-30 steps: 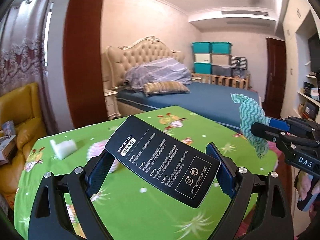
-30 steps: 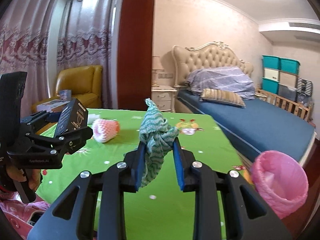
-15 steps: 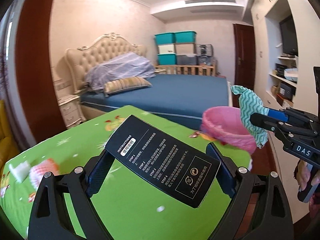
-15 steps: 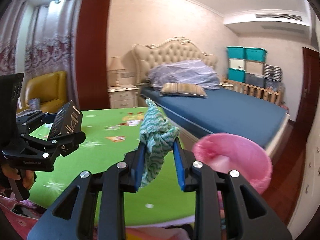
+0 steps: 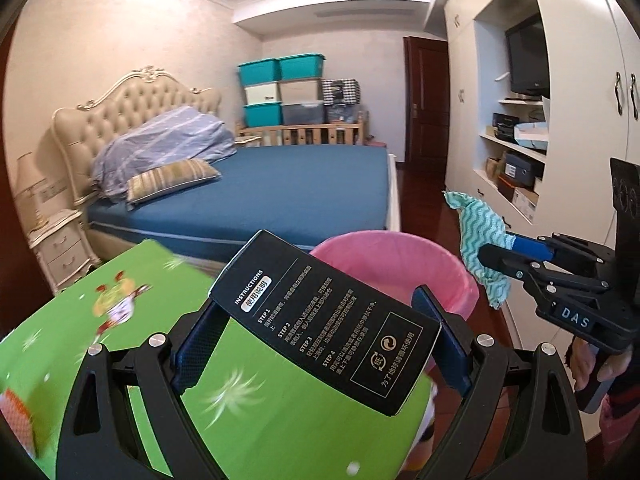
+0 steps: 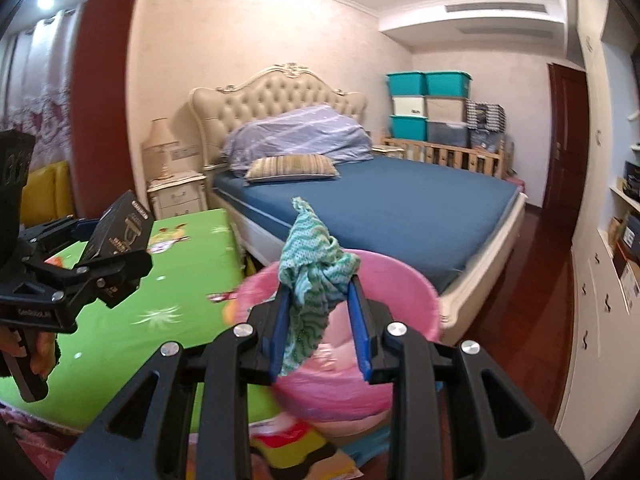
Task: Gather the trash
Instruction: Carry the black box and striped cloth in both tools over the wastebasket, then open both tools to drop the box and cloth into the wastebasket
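The right hand-held gripper (image 6: 320,320), clamped on a crumpled teal wavy-patterned cloth (image 6: 310,280), hangs right over the round pink plastic bin (image 6: 420,300). The left hand-held gripper (image 5: 320,344) grips a flat black printed cardboard box (image 5: 324,332) widthwise, the bin just ahead, beyond the green surface (image 5: 72,320).

Green-clothed table (image 5: 120,312), perhaps bare.

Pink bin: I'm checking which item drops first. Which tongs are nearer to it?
Right. The right tongs, shut on the green cloth, hang over the pink bin; the left tongs, holding the black box, are over the table edge beside it.
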`<state>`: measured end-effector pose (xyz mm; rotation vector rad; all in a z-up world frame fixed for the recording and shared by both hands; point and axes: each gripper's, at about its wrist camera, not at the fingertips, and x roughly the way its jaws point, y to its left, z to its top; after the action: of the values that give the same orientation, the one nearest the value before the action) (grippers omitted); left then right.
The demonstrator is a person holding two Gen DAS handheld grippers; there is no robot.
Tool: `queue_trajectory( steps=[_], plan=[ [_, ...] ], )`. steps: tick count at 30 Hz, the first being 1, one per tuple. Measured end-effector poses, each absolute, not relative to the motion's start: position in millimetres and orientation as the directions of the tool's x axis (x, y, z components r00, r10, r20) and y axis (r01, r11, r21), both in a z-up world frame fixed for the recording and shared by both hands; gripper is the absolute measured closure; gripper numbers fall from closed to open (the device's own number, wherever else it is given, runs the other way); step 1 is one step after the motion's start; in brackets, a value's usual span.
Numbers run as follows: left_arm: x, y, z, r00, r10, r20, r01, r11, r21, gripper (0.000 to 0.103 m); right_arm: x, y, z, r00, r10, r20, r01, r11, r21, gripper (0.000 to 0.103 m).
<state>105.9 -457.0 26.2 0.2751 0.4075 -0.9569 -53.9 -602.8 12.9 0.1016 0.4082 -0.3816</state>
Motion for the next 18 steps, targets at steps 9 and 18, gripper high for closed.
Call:
queue_trajectory(
  steps=[9,18],
  plan=[
    [133,-532,10,0.476,-0.735,-0.482,0.844,0.536,0.016,0.017,-27,-655,3,0.838,-0.338,-0.428,0.402,0.913,0.065,0.074],
    [151,-592,14,0.44,-0.755,-0.485,0.855,0.517,-0.029,0.008,-9,-670,0,0.82,-0.366,-0.441,0.416,0.909,0.018,0.071]
  ],
)
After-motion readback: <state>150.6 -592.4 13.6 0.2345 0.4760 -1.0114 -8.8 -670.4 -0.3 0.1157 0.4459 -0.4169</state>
